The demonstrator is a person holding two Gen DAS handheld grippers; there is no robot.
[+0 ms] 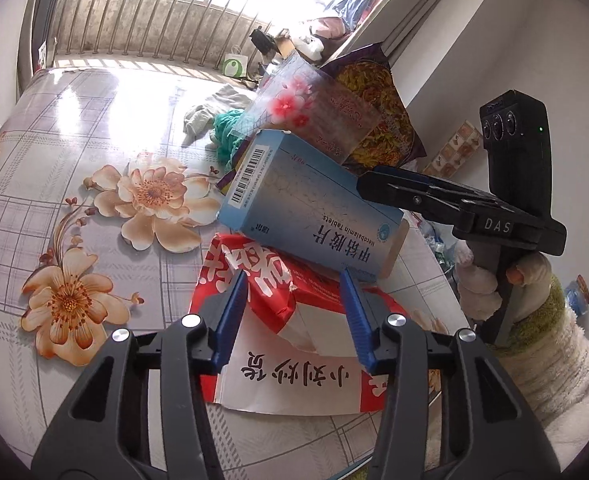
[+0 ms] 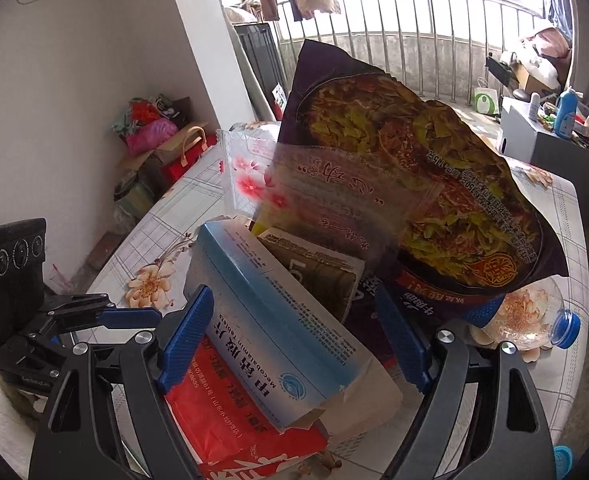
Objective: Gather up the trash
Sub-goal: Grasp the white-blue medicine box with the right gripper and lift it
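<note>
A pile of trash lies on the floral table (image 1: 74, 160). A light blue medicine box (image 1: 314, 204) (image 2: 270, 320) rests tilted on a red and white bag (image 1: 278, 344) (image 2: 230, 428). Behind it stand a clear wrapper with pink flowers (image 1: 306, 108) (image 2: 278, 184) and a dark purple noodle packet (image 1: 378, 112) (image 2: 426, 184). My left gripper (image 1: 294, 312) is open, its blue fingers (image 1: 230, 320) astride the red bag. My right gripper (image 2: 294, 344) is open around the blue box and a brownish carton (image 2: 318, 268); in the left wrist view it (image 1: 398, 188) reaches in from the right.
A clear bottle with a blue cap (image 2: 534, 320) lies on the table at the right. A teal cloth and a white rag (image 1: 218, 116) lie farther back. A grey cabinet with bottles (image 2: 542, 128) stands beyond the table. Bags and boxes (image 2: 154, 148) sit by the wall.
</note>
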